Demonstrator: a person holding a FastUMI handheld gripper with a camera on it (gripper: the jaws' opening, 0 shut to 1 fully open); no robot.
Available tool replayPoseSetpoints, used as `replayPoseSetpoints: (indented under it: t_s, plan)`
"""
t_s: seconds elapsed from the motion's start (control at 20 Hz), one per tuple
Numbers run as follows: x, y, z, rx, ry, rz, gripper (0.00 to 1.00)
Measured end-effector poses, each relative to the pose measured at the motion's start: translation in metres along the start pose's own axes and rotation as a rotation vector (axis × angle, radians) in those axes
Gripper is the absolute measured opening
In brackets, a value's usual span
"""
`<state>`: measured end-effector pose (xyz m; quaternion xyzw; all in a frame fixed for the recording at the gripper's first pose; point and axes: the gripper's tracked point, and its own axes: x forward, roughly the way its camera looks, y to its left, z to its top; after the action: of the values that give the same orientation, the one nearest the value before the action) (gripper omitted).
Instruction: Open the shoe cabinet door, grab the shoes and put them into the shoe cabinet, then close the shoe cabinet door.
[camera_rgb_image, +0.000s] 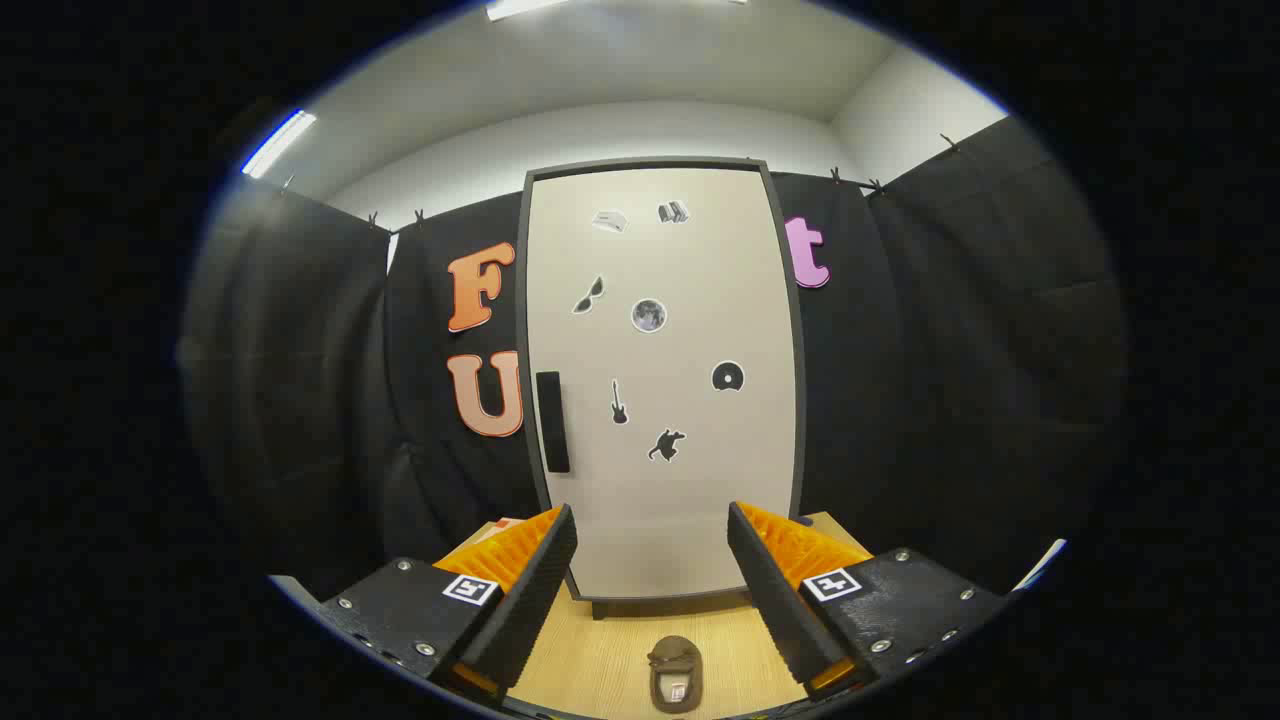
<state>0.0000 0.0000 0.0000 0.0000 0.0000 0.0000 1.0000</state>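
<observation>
- The tongs (650, 560) are spread wide with nothing between them, raised above the bench (600, 660) and aimed straight at the cabinet (660, 380).
- The cabinet stands upright on the bench, beyond the fingertips and facing them. Its pale door (680, 500) is fully shut inside a dark frame.
- A dark vertical handle (552, 421) sits on the door's left side, ahead of and above the left finger. Small dark stickers are scattered over the rest of the door.
- The shoe (675, 675) lies on the bench below and between the fingers, nearer than the cabinet and apart from it. It looks like a single brown shoe seen from above. Whether there is a second one I cannot tell.
- The step in hand, by my reading, is opening the door, and nothing of the task looks done yet.
- To do it well, shift left and rise until the handle lies between the fingers, then close on it squarely across its narrow width.
- With the handle on the left, the hinges are probably on the right, so the pull should follow an arc out and rightwards, not a straight tug.
- A straight pull risks dragging or tipping the cabinet, since it seems only to stand loose on the bench.
- The swinging door may sweep over the bench in front. The shoe looks far enough back to be safe, though that is a guess.
- What the cabinet holds is hidden behind the shut door.
</observation>
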Motion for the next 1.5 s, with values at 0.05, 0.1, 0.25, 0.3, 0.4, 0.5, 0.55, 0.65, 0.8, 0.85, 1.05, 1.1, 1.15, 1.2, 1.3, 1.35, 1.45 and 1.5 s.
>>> replayPoseSetpoints:
  t_s: [0.05,0.1,0.25,0.3,0.4,0.5,0.55,0.65,0.8,0.85,1.05,1.1,1.15,1.2,1.3,1.35,1.45,1.5]
  plan:
    - [0.001,0.000,0.000,-0.002,0.000,-0.001,0.95]
    - [0.001,0.001,0.000,-0.005,0.001,0.000,0.95]
    - [0.004,0.004,-0.004,-0.008,0.013,0.006,0.95]
    - [0.005,0.005,-0.003,-0.007,0.016,0.008,0.95]
    - [0.006,0.005,-0.003,-0.008,0.016,0.007,0.95]
    - [0.008,0.007,-0.003,-0.003,0.016,0.011,0.95]
    - [0.009,0.008,-0.002,-0.002,0.018,0.014,0.95]
    - [0.010,0.012,0.003,0.006,0.005,0.030,0.95]
    - [0.020,0.015,-0.006,-0.004,0.027,0.029,0.95]
    - [0.024,0.018,-0.009,-0.002,0.040,0.032,0.95]
    - [0.047,0.033,-0.014,0.009,0.053,0.070,0.95]
    - [0.053,0.038,-0.013,0.011,0.051,0.082,0.95]
    - [0.060,0.044,-0.011,0.013,0.048,0.101,0.95]
    - [0.068,0.051,-0.011,0.015,0.048,0.117,0.95]
    - [0.087,0.062,-0.006,0.013,0.036,0.141,0.95]
    - [0.096,0.067,-0.002,0.012,0.033,0.155,0.95]
    - [0.115,0.081,0.003,0.012,0.025,0.178,0.95]
    - [0.124,0.087,0.005,0.014,0.020,0.188,0.95]
